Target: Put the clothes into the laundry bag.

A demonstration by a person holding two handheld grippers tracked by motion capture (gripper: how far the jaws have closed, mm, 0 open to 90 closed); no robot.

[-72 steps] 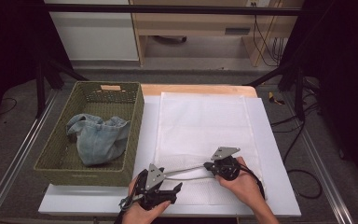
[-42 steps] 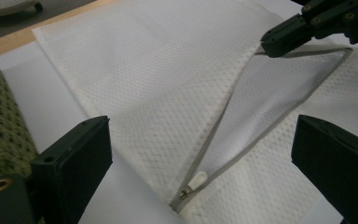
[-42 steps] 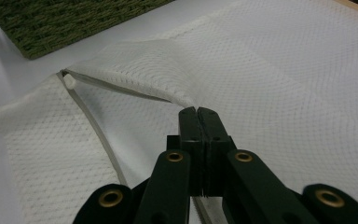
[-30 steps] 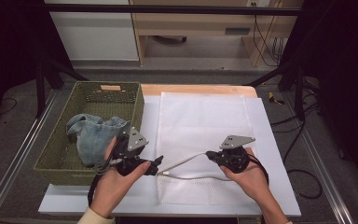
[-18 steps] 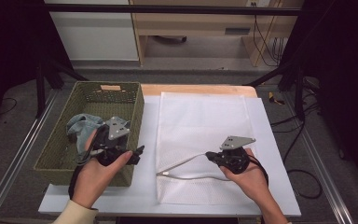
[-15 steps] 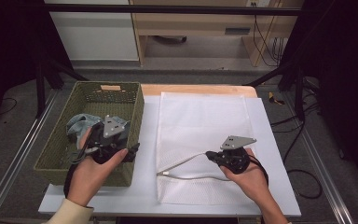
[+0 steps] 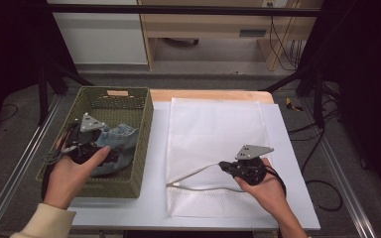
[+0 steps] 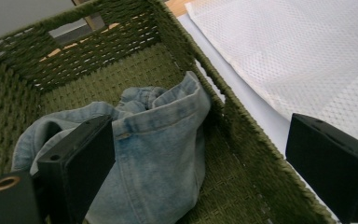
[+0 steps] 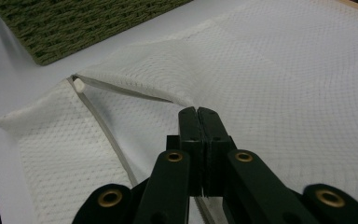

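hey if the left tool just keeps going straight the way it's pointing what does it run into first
Most likely the denim garment lying in the green woven basket. The left tool points down into the basket with its jaws wide open, the cloth lying between them. Depth is hard to judge, so it may reach the basket floor beside it instead.

Overhead view; close gripper views sharing basket (image 7: 141,144)

A work table in a dim room — grey floor all around.
Behind the white table (image 7: 129,208) stand a white cabinet (image 7: 104,34) and a pale wooden shelf unit (image 7: 213,25); cables (image 7: 278,39) trail down — black stands flank both sides.
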